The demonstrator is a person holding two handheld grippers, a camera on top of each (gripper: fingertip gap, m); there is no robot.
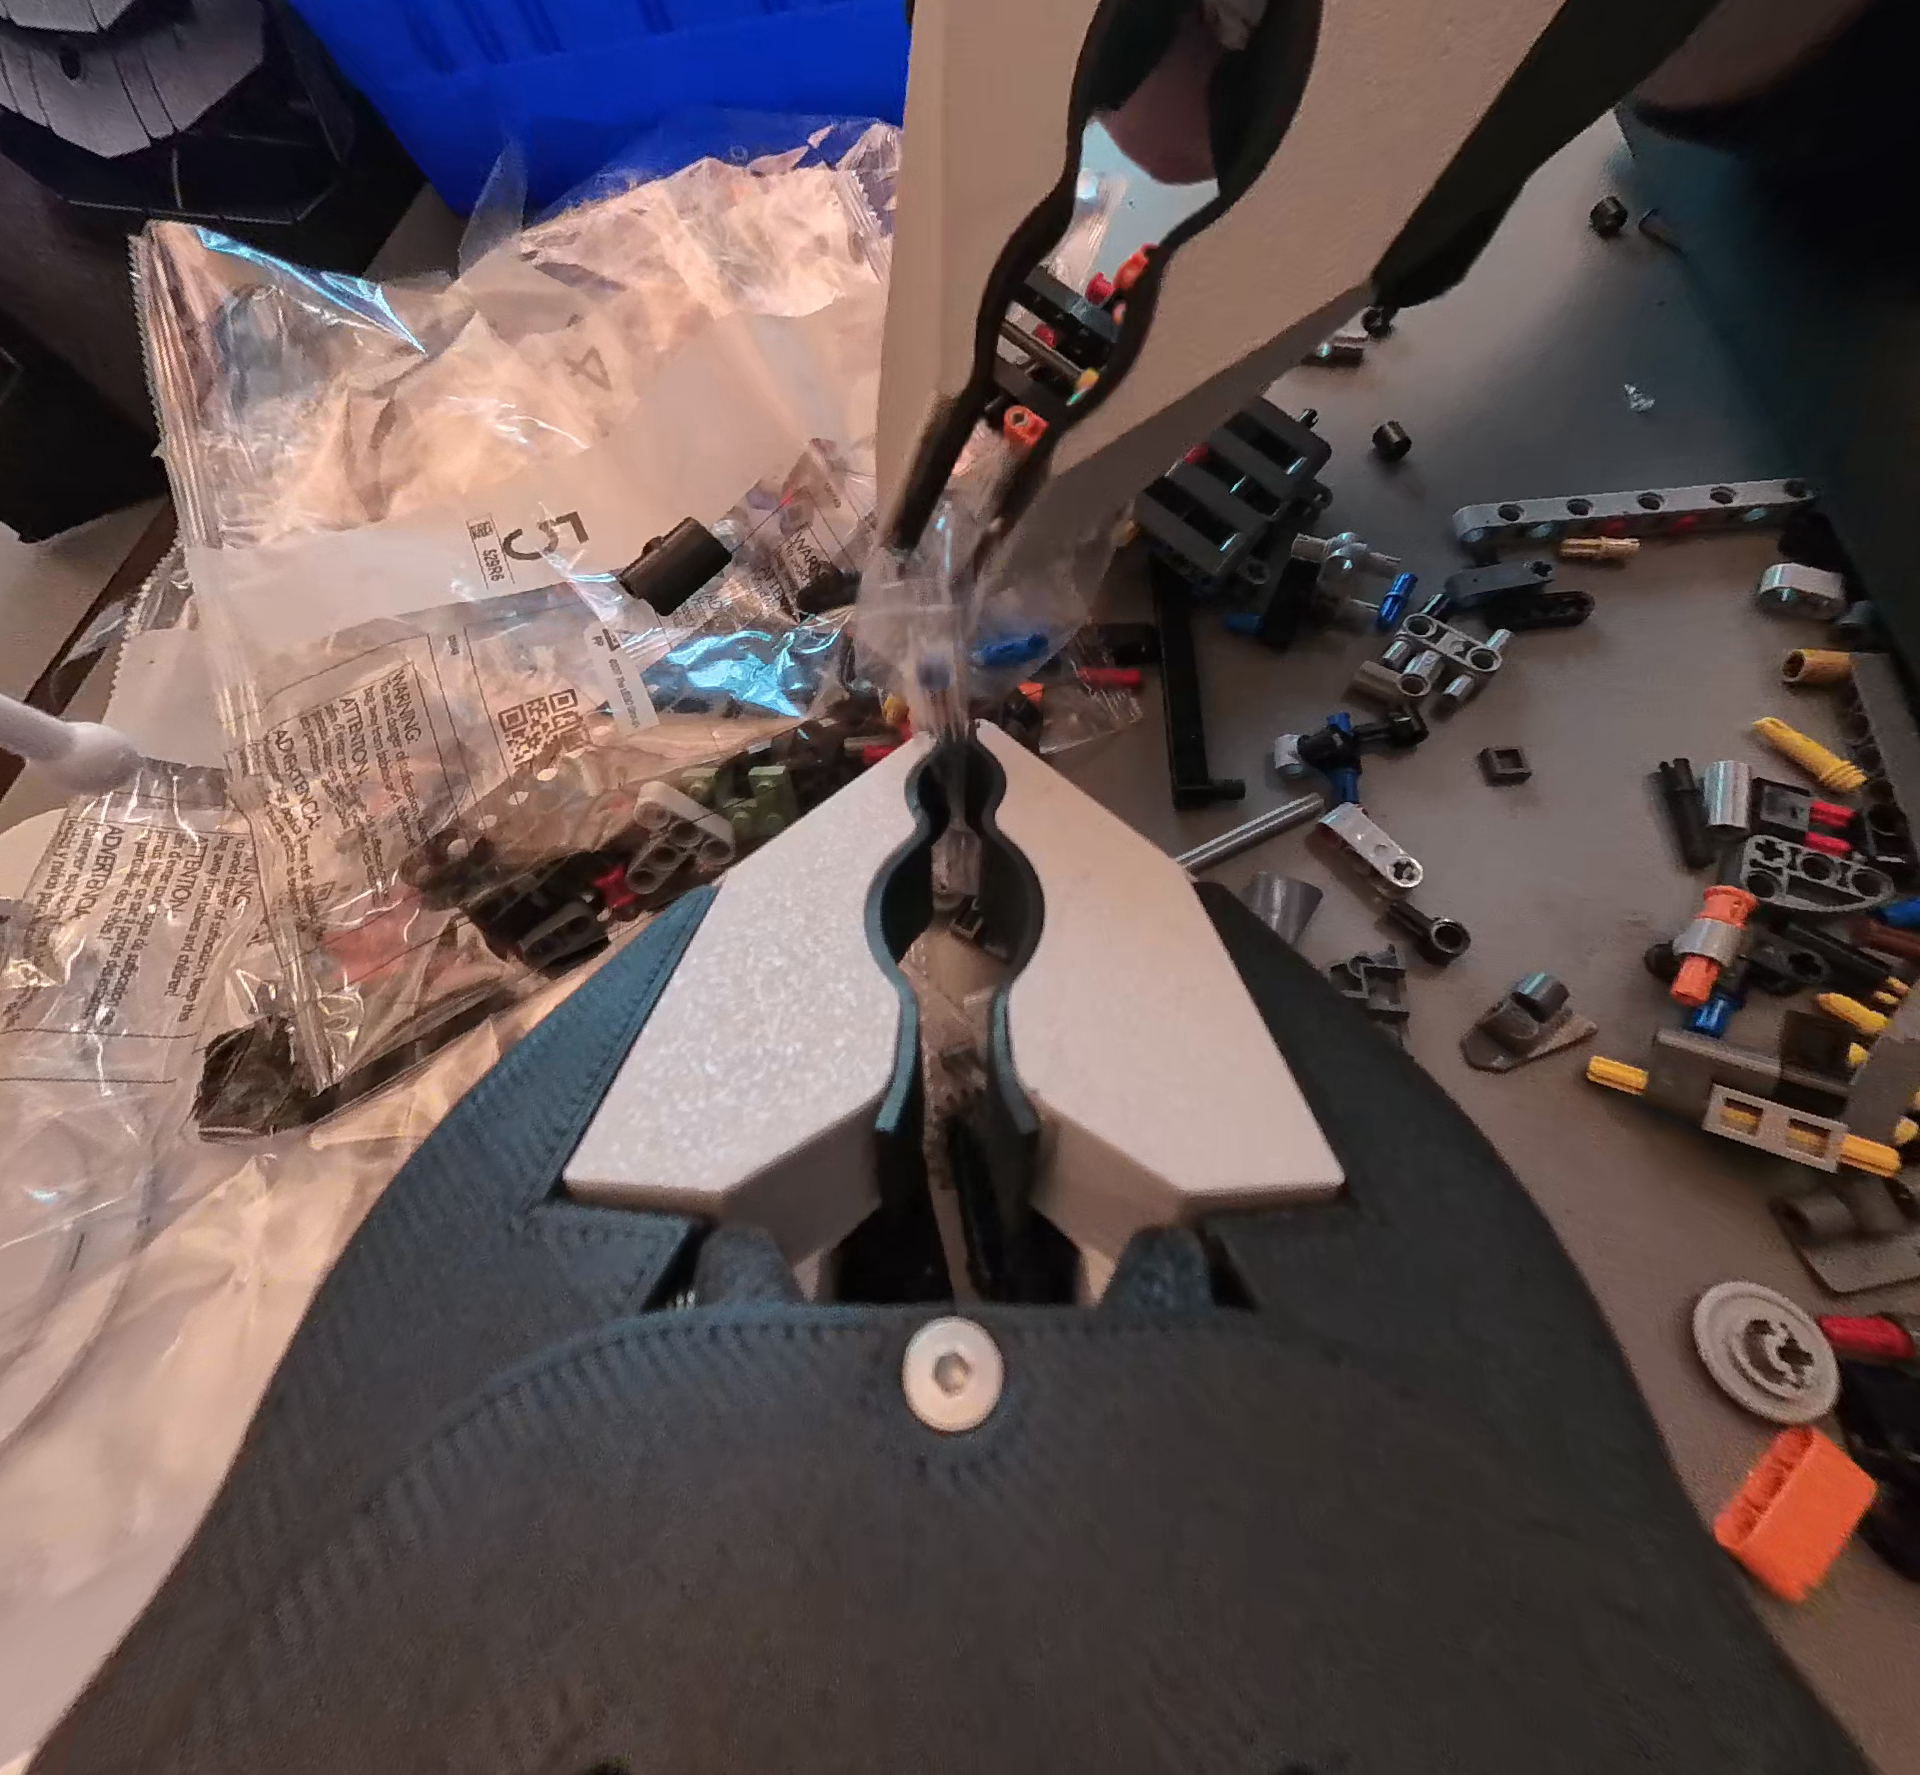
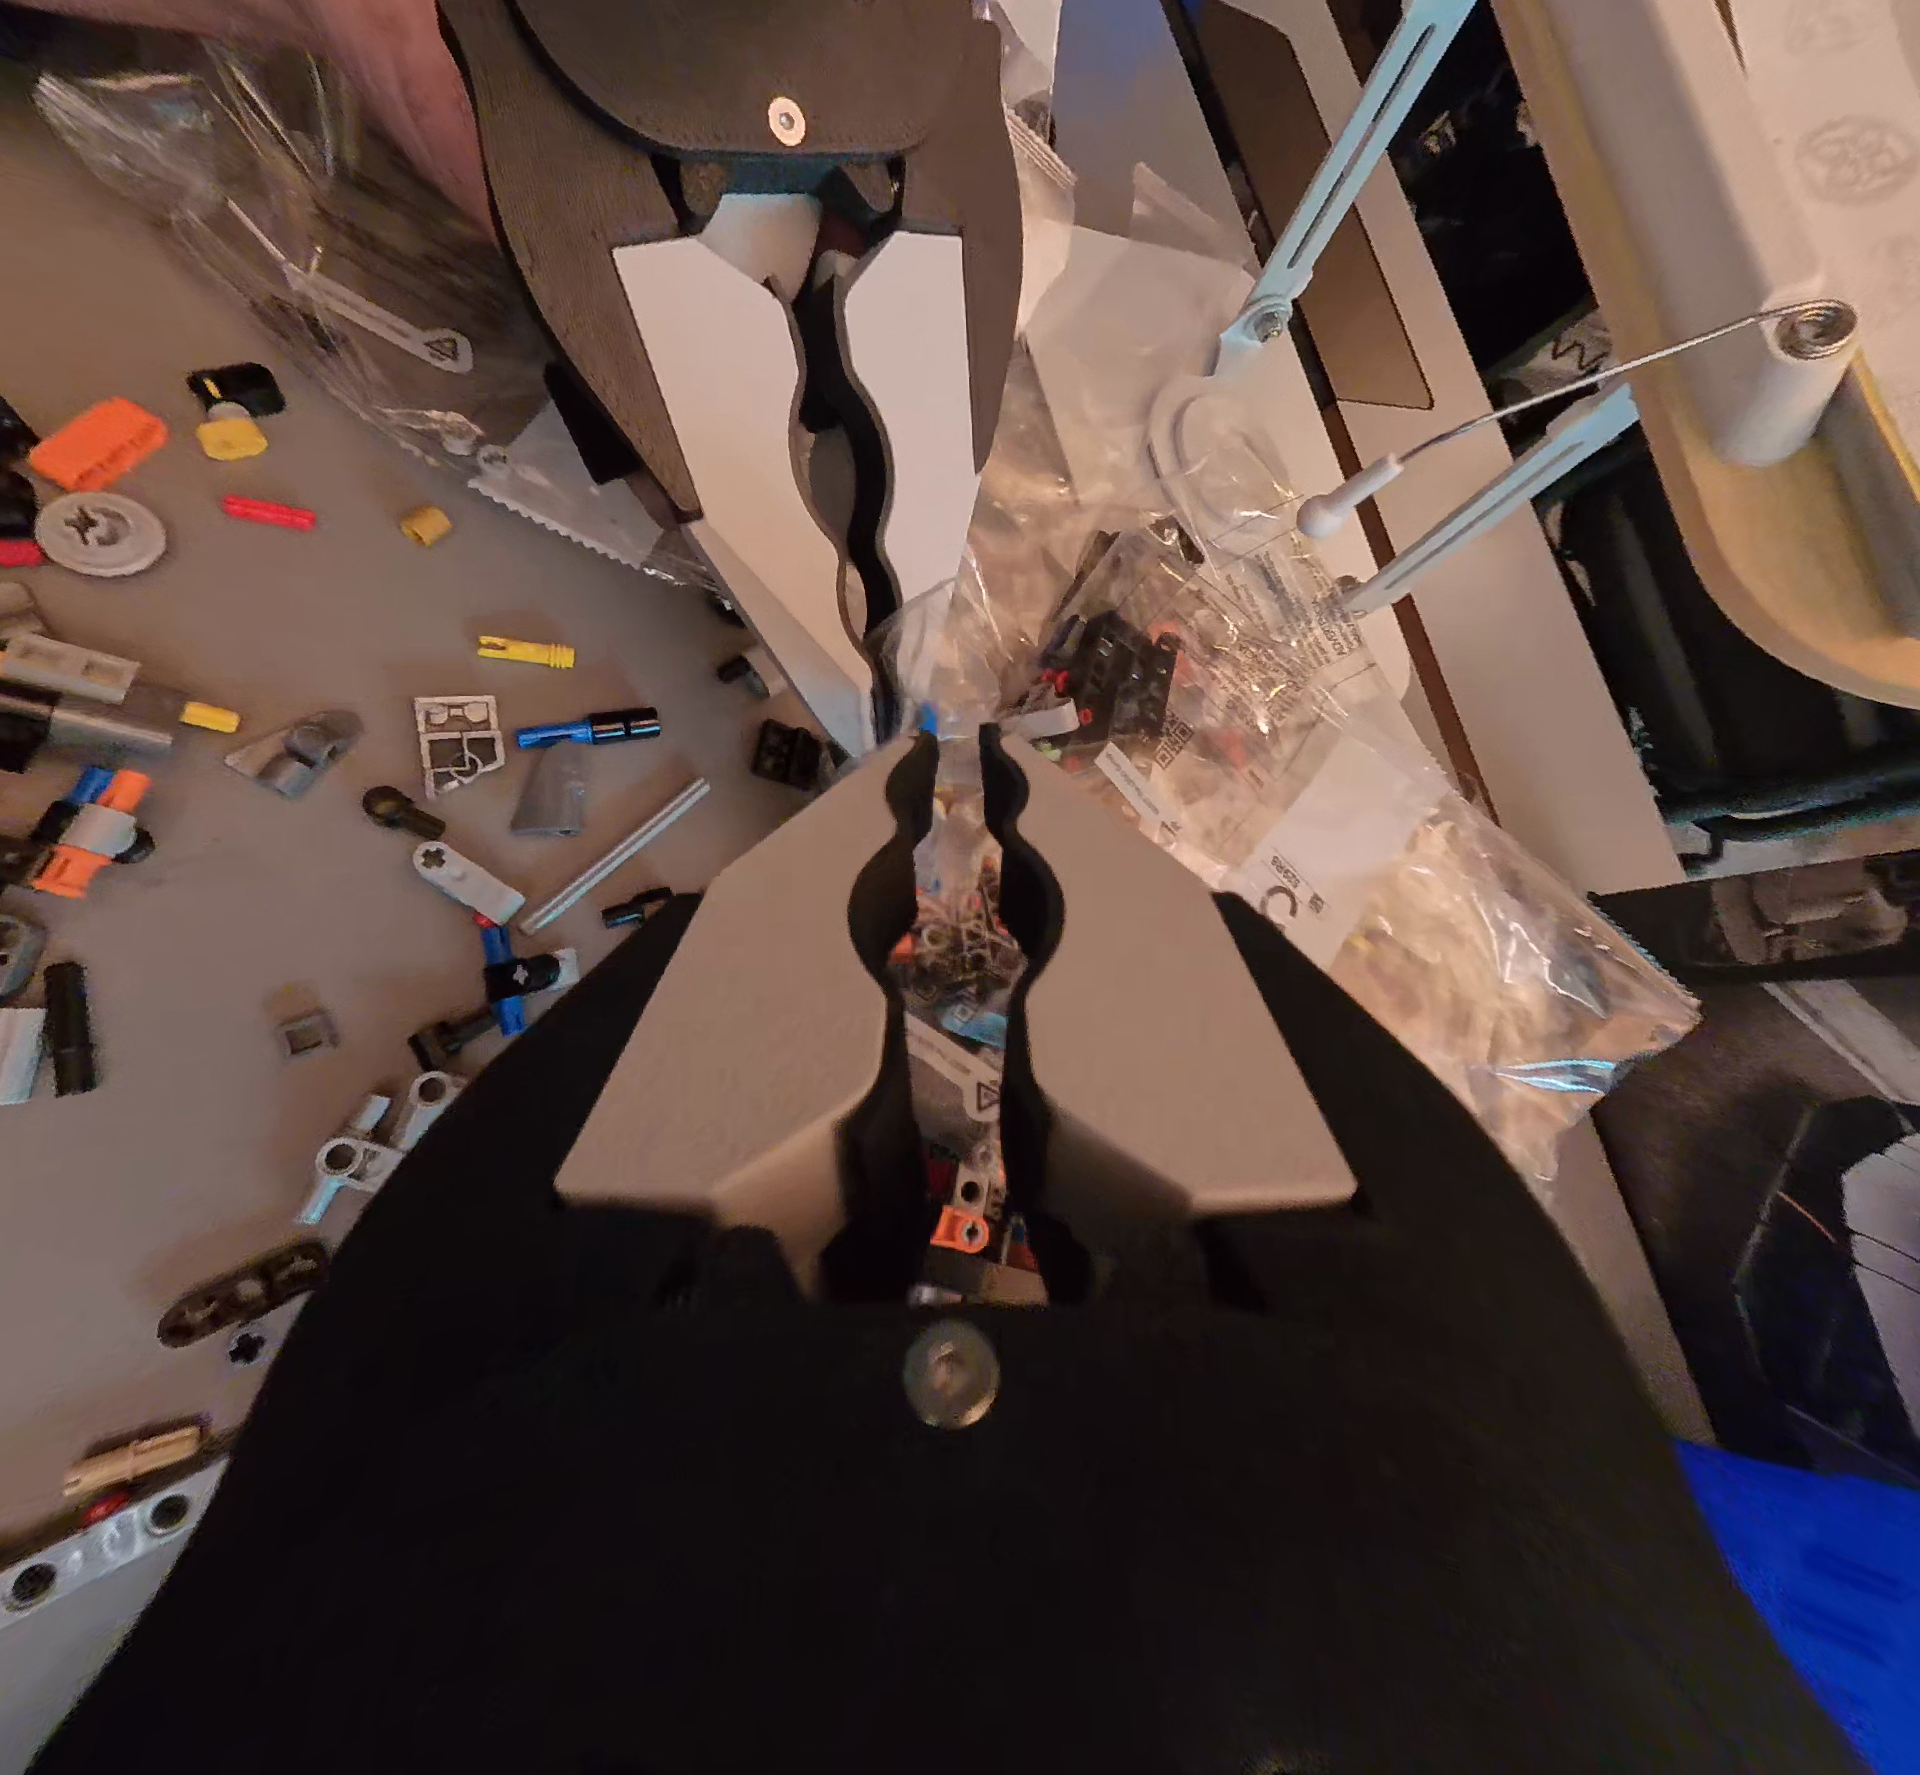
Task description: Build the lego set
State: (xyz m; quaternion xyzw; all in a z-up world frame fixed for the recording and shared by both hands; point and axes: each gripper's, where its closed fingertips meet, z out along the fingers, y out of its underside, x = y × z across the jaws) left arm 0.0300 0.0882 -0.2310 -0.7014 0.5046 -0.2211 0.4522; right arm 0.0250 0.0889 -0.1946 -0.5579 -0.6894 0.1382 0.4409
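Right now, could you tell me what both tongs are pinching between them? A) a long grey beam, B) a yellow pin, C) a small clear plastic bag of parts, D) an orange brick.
C: the left tongs and the right tongs both close on the crumpled small clear plastic bag, held above the table with blue parts inside.

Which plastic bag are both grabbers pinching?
The small clear bag with blue pieces, pinched between left gripper and right gripper. The other bags lie flat, untouched.
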